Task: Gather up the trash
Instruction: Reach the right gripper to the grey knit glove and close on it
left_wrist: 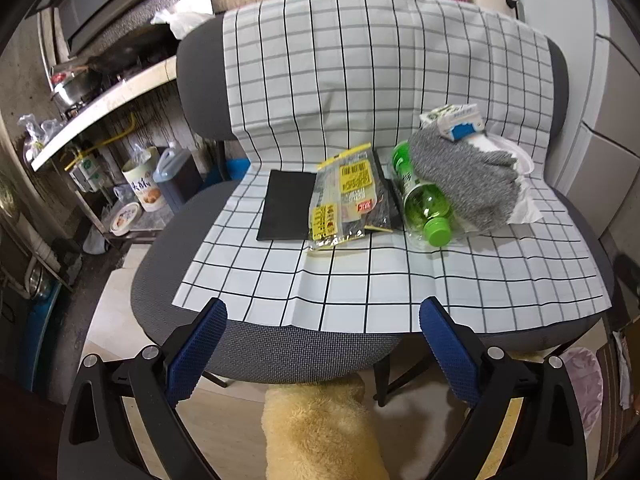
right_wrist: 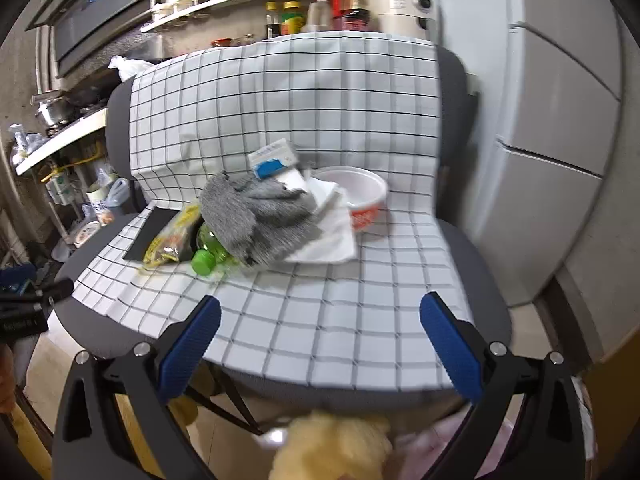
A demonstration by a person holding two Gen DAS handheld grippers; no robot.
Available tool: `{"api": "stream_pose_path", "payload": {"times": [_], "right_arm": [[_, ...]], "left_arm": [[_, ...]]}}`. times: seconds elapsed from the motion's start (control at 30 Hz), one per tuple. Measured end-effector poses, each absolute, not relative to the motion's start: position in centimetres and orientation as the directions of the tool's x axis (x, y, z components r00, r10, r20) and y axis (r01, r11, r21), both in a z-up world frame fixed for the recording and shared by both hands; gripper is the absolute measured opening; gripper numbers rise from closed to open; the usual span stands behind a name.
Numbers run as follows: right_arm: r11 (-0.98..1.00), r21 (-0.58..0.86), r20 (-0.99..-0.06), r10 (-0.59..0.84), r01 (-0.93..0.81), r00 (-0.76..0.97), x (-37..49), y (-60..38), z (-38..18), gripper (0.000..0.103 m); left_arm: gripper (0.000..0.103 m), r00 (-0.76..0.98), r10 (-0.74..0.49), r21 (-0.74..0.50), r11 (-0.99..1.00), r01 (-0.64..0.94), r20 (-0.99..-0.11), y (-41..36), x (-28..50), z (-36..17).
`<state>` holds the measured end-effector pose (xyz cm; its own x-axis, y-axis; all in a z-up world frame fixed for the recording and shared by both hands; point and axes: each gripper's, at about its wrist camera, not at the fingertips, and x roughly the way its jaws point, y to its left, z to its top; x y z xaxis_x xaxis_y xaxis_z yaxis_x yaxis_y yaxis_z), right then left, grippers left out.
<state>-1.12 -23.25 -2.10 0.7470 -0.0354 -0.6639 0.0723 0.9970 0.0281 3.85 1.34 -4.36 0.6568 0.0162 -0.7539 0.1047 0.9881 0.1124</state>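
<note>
Kitchen clutter fills the background: a shelf of bottles and jars, pots on a side counter, and a pale fridge [right_wrist: 560,120] at the right. Up front stands a grey chair [left_wrist: 192,64] draped with a white checked cloth [left_wrist: 340,80], and the trash lies on its seat. The left gripper [left_wrist: 323,312] hangs just before the seat's front edge with its jaws spread wide, holding nothing and touching nothing; its blue pads [left_wrist: 198,354] frame bare cloth. The right gripper [right_wrist: 320,310] hovers over the front of the seat, jaws equally wide apart and empty. On the seat, from left to right, lie a flat black pad [left_wrist: 286,206], a clear snack wrapper with yellow labels [left_wrist: 346,200] overlapping the pad's right edge, and a green-capped plastic bottle [left_wrist: 420,200] on its side with the cap towards the camera. A grey glove [left_wrist: 464,176] is draped across the bottle, hiding much of its body. A small white and blue carton [left_wrist: 456,122] rests on the glove's far end. White tissue paper [right_wrist: 332,236] sticks out beneath the glove, and a white bowl with a red pattern [right_wrist: 360,196] sits just behind it, nearly hidden in the left view. Something yellow and fuzzy [left_wrist: 320,432] shows at the bottom of both views; it is cut off and hard to identify. The right view is blurred.
</note>
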Motion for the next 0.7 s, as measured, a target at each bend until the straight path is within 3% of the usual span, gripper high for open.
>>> {"api": "stream_pose_path", "payload": {"times": [0.2, 0.47, 0.6, 0.7], "right_arm": [[0.996, 0.085, -0.679, 0.075, -0.024, 0.73, 4.0, -21.7, -4.5, 0.097], [0.996, 0.061, -0.678, 0.091, -0.068, 0.729, 9.8, -19.2, -6.9, 0.097], [0.996, 0.033, -0.684, 0.084, -0.084, 0.724, 12.4, -18.3, -7.8, 0.075], [0.994, 0.044, -0.705, 0.099, -0.096, 0.702, 14.4, -17.8, -9.1, 0.071]], "left_arm": [[0.095, 0.637, 0.033, 0.123, 0.988, 0.098, -0.77, 1.8, 6.1, -6.6], [0.095, 0.628, 0.048, 0.112, 0.992, 0.063, -0.777, 2.8, 9.1, -8.8], [0.096, 0.636, 0.073, 0.126, 0.991, 0.039, -0.768, 3.5, 10.6, -9.4], [0.096, 0.627, 0.032, 0.082, 0.995, 0.05, -0.779, 3.8, 11.2, -9.8]]}}
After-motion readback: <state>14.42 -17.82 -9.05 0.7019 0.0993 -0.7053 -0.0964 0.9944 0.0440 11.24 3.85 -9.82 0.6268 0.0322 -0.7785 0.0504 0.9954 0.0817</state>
